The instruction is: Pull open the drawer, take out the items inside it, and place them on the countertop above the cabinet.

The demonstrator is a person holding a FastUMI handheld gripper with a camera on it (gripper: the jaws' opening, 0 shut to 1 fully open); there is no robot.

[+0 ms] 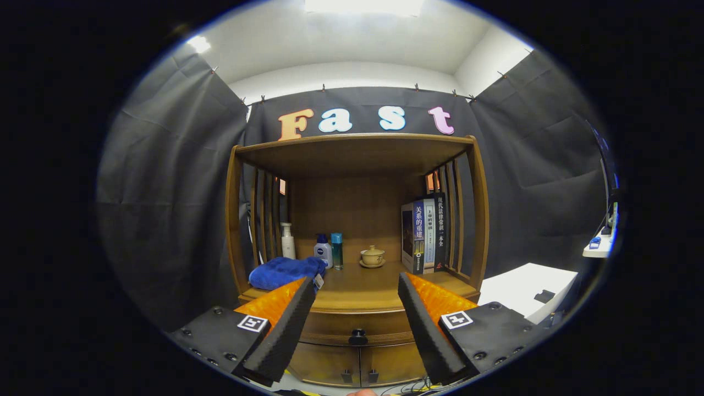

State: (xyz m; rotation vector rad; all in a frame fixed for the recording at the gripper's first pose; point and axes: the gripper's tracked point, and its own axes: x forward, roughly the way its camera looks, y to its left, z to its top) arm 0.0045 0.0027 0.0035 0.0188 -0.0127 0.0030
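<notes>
Wooden drawer (357,325) is sitting closed just ahead of the tool (356,286), its dark knob (358,336) showing between the spread, empty fingers. Beyond them, the tabletop (363,294) is carrying a blue towel (286,271), three bottles (323,250), a teacup (372,256) and upright books (424,234).

Bright ceiling glare, fisheye-bent edges.

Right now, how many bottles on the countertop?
3, in a row near the back left of the countertop: white pump bottle, white blue-capped bottle, teal bottle. More may hide behind the blue towel. Tongs open, holding nothing.
</notes>
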